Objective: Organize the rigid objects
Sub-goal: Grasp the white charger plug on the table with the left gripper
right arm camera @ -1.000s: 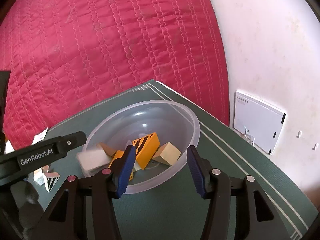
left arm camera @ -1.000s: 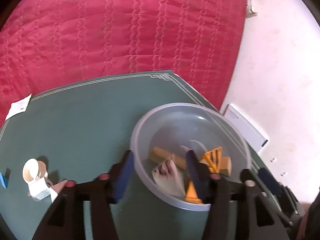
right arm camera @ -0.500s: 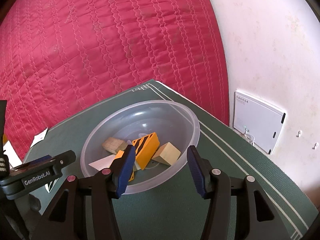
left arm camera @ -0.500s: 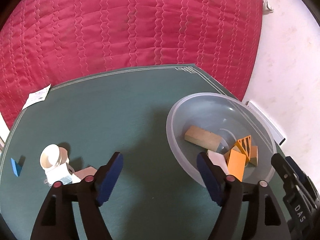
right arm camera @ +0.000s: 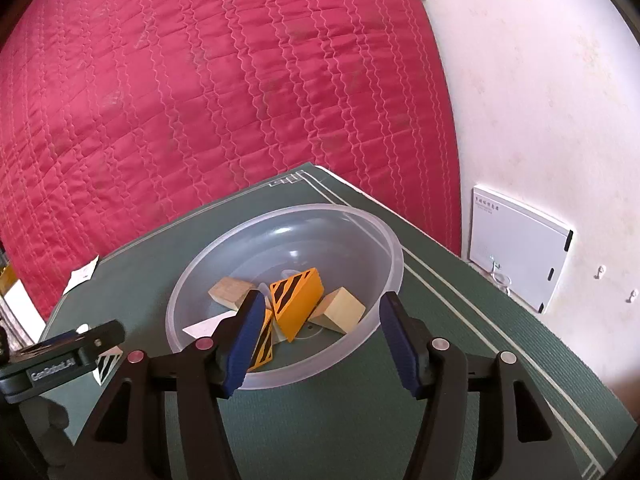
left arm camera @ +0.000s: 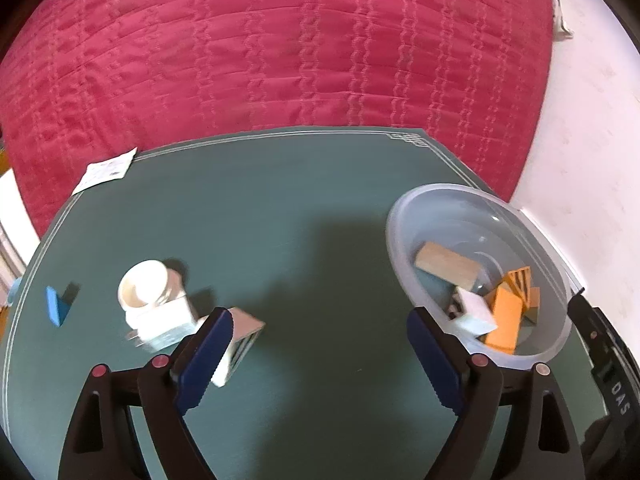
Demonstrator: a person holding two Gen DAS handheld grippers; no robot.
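A clear plastic bowl (left arm camera: 404, 248) (right arm camera: 384, 240) on the green mat holds several blocks: a plain wooden block (left arm camera: 446, 264) (right arm camera: 230, 290), an orange striped block (right arm camera: 296, 298), a pale wedge (right arm camera: 340, 310) and a white block (left arm camera: 476, 310). My left gripper (left arm camera: 316, 356) is open and empty, left of the bowl. Beside its left finger lie a striped block (left arm camera: 240, 330), a white box (left arm camera: 160, 320) and a cream cup (left arm camera: 142, 290). A blue block (left arm camera: 54, 306) lies far left. My right gripper (right arm camera: 320, 340) is open and empty at the bowl's near rim.
The green mat (left arm camera: 280, 200) lies on a red quilted bedspread (left arm camera: 280, 48). A paper slip (left arm camera: 106, 170) lies at the mat's far left corner. A white wall (right arm camera: 540, 80) with a white panel (right arm camera: 520, 248) stands on the right.
My left gripper has moved left, away from the bowl, and the white block lies in the bowl. The right gripper has stayed still.
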